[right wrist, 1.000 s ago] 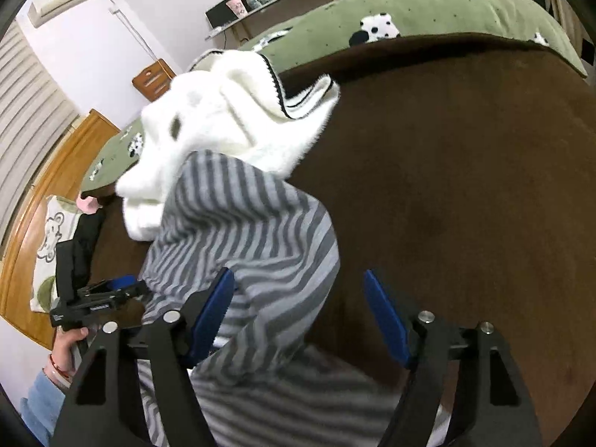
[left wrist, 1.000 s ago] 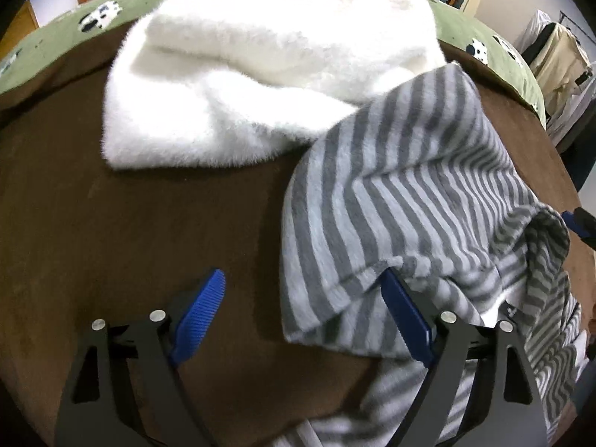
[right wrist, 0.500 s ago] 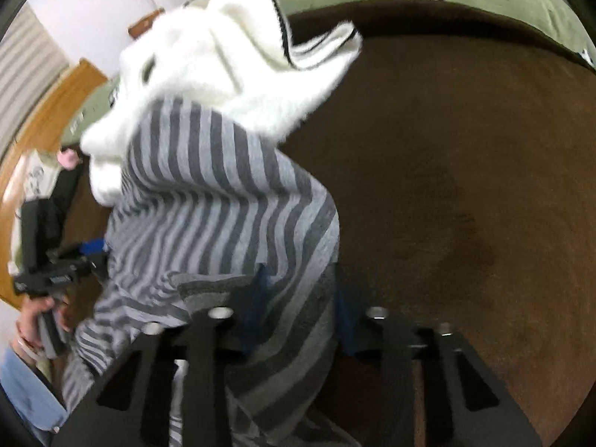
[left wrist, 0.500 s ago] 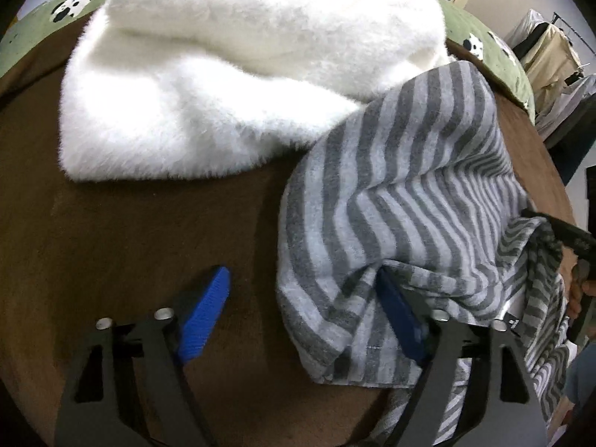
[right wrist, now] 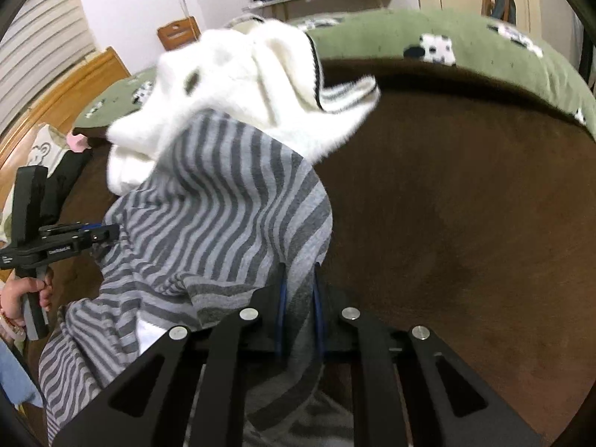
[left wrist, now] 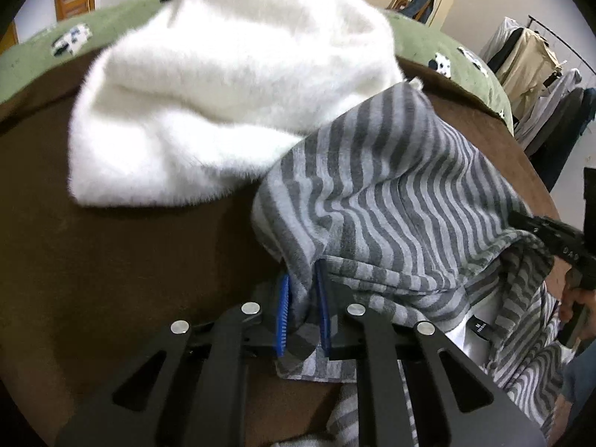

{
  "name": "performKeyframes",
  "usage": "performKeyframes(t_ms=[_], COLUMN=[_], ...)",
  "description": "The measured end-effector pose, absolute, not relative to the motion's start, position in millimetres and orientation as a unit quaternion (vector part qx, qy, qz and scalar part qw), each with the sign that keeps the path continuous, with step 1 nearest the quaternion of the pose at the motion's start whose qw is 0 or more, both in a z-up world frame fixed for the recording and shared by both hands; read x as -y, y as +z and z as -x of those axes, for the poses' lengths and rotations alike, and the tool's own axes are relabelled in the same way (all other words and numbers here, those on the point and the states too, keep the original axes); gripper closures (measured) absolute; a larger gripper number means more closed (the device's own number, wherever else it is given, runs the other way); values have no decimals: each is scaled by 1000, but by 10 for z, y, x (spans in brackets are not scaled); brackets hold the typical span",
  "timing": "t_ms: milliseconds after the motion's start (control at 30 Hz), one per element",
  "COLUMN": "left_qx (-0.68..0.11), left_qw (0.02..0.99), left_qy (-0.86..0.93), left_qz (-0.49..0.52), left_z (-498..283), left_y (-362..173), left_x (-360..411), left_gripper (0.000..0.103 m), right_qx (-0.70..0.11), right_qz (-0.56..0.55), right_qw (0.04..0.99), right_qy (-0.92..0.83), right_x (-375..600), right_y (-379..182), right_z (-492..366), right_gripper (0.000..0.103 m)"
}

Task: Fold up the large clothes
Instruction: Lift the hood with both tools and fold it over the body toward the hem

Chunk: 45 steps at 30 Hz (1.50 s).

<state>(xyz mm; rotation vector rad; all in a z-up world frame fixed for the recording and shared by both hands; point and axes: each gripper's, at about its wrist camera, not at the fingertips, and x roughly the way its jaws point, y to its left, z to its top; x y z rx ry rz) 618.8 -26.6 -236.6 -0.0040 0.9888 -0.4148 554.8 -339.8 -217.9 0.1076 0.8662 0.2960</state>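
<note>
A grey striped garment (left wrist: 391,201) lies bunched on the brown bed cover (left wrist: 111,260), its far edge resting against a fluffy white garment (left wrist: 223,93). My left gripper (left wrist: 302,290) is shut on a fold at the striped garment's left edge. My right gripper (right wrist: 298,290) is shut on a fold at its right edge. The striped garment (right wrist: 223,205) also fills the left of the right wrist view, with the white garment (right wrist: 253,82) behind it. Each gripper shows in the other's view, the left gripper (right wrist: 95,232) at the left, the right gripper (left wrist: 521,219) at the right.
A green quilt with cow patches (right wrist: 465,44) covers the far part of the bed. A wooden headboard (right wrist: 74,85) stands at the left and a clothes rack (left wrist: 540,74) at the right. The brown cover (right wrist: 465,223) stretches to the right of the garments.
Both grippers were open beside the striped garment one second ago. The right one shut on the fabric first, then the left one. The garment is pulled up slightly between them.
</note>
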Motion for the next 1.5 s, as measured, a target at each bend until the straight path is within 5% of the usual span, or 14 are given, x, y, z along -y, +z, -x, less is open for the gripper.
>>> performKeyframes(t_ms=[533,933,1500], left_qx=[-383,-321,-386], left_qw=[902,925,890], left_qy=[-166,-176,-207], left_qz=[-114,-105,-125], left_z=[-5437,-4796,-4017], left_y=[-1864,-1660,-2135], left_x=[393,272,182], left_gripper=[90,90,90], right_qx=[-353,-327,-392], right_qz=[-20,-17,6], right_qw=[920,925,899], right_qy=[167,192,195], right_x=[3332,3254,3228], right_y=[-1847,-1757,-2223], right_z=[-4748,-4217,-3590], right_gripper=[91,91,90])
